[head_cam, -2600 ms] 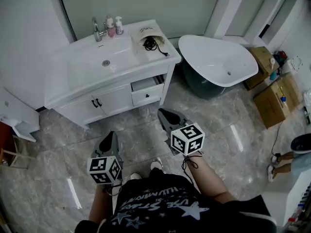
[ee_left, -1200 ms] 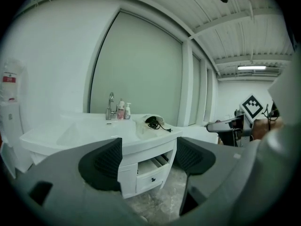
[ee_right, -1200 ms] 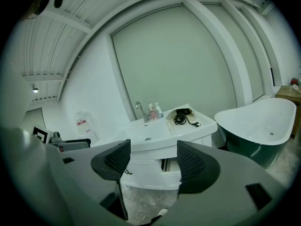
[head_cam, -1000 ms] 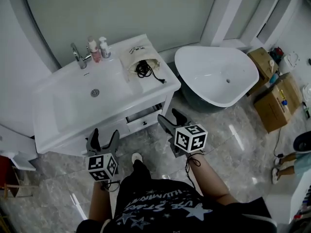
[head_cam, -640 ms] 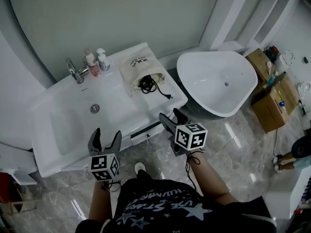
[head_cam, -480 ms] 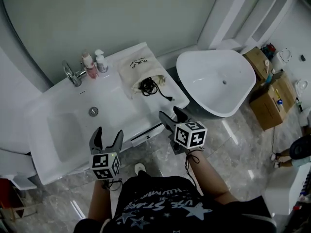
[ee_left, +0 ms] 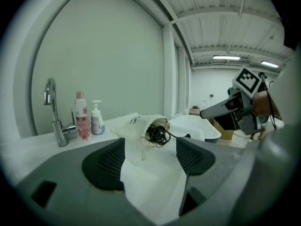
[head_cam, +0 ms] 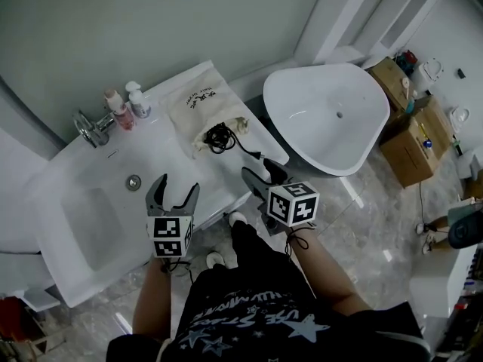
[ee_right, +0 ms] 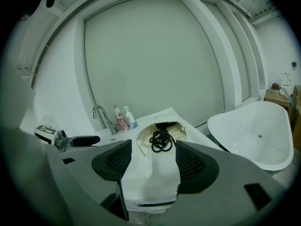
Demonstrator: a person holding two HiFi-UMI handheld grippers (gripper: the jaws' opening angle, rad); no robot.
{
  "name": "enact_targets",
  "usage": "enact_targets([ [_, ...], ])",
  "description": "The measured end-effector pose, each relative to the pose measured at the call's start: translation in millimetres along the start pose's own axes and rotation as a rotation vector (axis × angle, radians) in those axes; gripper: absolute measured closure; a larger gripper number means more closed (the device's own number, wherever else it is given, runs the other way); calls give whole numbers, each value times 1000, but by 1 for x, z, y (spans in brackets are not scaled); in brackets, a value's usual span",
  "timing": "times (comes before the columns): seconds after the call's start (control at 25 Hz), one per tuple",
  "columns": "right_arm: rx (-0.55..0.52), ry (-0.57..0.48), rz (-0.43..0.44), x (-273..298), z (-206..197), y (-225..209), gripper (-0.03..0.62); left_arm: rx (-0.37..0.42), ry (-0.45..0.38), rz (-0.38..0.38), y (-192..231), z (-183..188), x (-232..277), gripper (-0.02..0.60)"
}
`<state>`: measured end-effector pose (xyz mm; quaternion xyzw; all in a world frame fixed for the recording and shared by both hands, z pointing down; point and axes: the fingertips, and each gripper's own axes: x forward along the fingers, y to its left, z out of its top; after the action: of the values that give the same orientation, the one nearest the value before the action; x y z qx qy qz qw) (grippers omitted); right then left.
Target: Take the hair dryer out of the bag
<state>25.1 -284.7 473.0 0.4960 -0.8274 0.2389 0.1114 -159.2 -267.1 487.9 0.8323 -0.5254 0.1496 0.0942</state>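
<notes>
Ahead, the cream bag [head_cam: 205,108] lay lengthwise on the vanity counter [head_cam: 162,148], its mouth and black cord coil [head_cam: 220,137] (hair dryer itself hidden inside) facing the nearer right gripper [head_cam: 263,173]; it and the left gripper [head_cam: 174,188] were spread wide, holding nothing.

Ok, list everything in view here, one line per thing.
cloth bag: one, cream, lying on the vanity counter right of the basin, mouth open
cord: one, black, coiled at the bag's mouth; nothing else of the contents shows
bottles: two, one pink and one white, beside the tap
tap: one, chrome, behind the basin
vanity: one, white, with a sunken basin
bathtub: one, white, right of the vanity
cardboard boxes: at least two, brown, right of the bathtub
left gripper: grey, fingers apart, empty, above the vanity's front edge
right gripper: grey, fingers apart, empty, near the counter's front right corner
</notes>
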Motion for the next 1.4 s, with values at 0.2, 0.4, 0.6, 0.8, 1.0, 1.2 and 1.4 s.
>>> enact_targets([
  [0.2,0,37,62,36,7,-13,322,67,48,17,0,4,46,353],
  [0.4,-8,74,131,71,20,-21,329,89,102,35,6,7,86,383],
  [0.6,-7,131,187,107,23,-26,332,132,171,36,12,-1,132,367],
  [0.8,-28,196,239,137,19,-27,333,148,239,71,20,-15,164,356],
  [1.0,-11,249,253,168,18,-31,330,126,217,103,30,-3,175,514],
  [1.2,-43,318,242,197,17,-33,322,87,205,85,31,3,178,528],
  [1.4,-46,364,220,222,16,-36,320,72,191,62,26,12,181,532],
])
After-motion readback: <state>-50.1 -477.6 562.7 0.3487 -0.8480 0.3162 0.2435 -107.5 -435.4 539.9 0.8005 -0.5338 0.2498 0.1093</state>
